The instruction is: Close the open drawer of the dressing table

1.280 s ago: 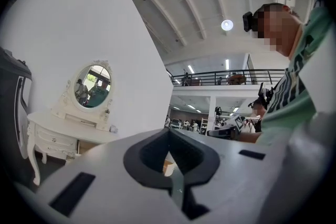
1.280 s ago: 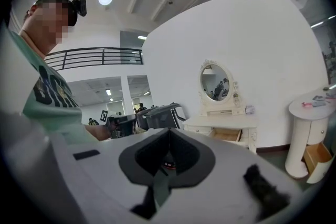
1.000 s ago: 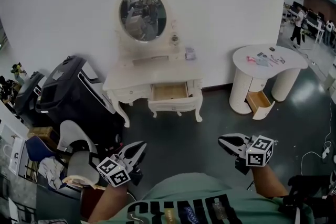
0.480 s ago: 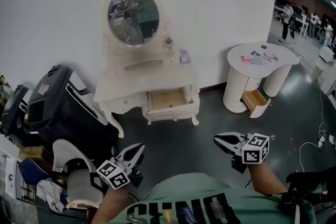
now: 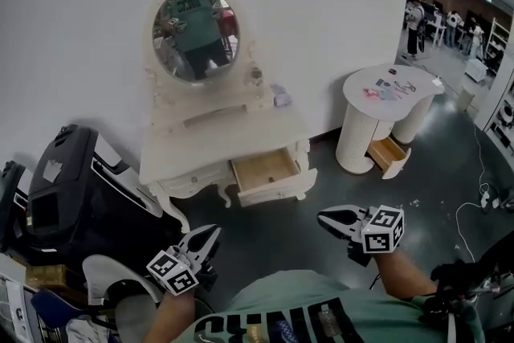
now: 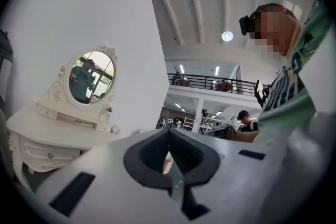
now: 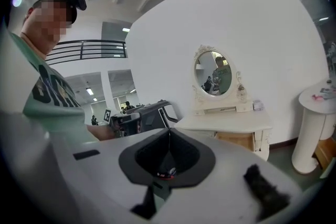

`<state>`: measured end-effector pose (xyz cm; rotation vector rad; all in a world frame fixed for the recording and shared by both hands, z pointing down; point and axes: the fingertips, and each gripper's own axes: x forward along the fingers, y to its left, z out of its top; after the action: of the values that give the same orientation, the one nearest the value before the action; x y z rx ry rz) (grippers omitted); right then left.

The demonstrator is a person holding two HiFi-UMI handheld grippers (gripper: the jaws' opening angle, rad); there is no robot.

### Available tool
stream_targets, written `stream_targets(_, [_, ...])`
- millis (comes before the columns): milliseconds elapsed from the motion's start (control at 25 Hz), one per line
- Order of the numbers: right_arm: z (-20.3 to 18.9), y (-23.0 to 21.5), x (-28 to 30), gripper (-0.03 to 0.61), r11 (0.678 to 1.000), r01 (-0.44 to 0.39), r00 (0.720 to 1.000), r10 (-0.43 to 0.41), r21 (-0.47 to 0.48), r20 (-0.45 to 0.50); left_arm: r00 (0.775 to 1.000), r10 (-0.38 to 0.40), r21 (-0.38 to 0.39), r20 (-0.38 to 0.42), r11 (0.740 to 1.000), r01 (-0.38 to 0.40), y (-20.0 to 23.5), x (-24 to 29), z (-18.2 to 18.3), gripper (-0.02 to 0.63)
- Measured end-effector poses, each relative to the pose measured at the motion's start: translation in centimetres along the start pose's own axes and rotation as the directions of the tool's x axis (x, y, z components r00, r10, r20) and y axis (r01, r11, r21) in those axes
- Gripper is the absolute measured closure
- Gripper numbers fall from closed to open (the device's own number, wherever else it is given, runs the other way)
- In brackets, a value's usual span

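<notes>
The open drawer (image 5: 271, 171) sticks out of the front of the white desk (image 5: 217, 132), right of centre below the oval mirror (image 5: 195, 34), and only its bare wooden bottom shows. The round desk (image 5: 401, 102) off to the right has its own little drawer (image 5: 388, 154) pulled out. Its insides are too small to make out, same for the bits on top. Left tongs (image 5: 210, 234) and right tongs (image 5: 324, 216) are both closed tip to tip, well apart from the drawer. The black case (image 5: 80, 189) on the left is cut off by the frame.
</notes>
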<state>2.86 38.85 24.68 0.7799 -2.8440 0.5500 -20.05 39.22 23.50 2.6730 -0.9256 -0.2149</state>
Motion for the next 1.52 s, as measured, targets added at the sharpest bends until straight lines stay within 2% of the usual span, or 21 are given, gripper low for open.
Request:
stream_targets(160, [1.2,-1.2,2.0,0.566,1.0,0.026,1.0,-0.026,0.006,-0.01,1.0,-0.014,-0.03,0.002,0.999,0.014,3.1,0.5,0.4,0.604])
stream_targets(400, [2.4,-4.9,2.7,0.566,0.999,0.028,0.999,-0.028,0.016,-0.017,1.0,-0.016,-0.036,-0.011,0.999,0.016,4.9,3.7,0.2,0.604])
stream_targets(680, [4.4,-13.2,1.5,0.566,0.997,-0.068,0.997,0.068,-0.021,-0.027,0.996,0.083,0.015,0.02,0.996,-0.083,5.3,10.4,0.9,0.604])
stream_targets(880, [8.2,-19.8,-0.2,0.566,0.985,-0.15,0.988,0.147,-0.083,-0.04,0.983,0.179,0.006,0.049,0.984,-0.18,4.8,16.2,1.0,0.604])
stream_targets(1080, [8.5,-26.0,-1.4,0.566,0.975,-0.215,0.975,0.211,-0.061,-0.068,0.972,0.227,-0.016,0.055,0.974,-0.227,4.0,22.5,0.1,0.604])
stream_targets(1360, [8.3,-30.6,-0.1,0.566,0.964,-0.264,0.962,0.262,-0.015,-0.075,0.957,0.288,-0.032,0.012,0.957,-0.288,5.5,25.4,-0.9,0.604])
stream_targets(1520, [8.2,-31.4,2.2,0.566,0.965,-0.262,0.962,0.26,-0.009,-0.087,0.959,0.283,-0.05,0.02,0.958,-0.282,8.1,25.4,-0.7,0.604])
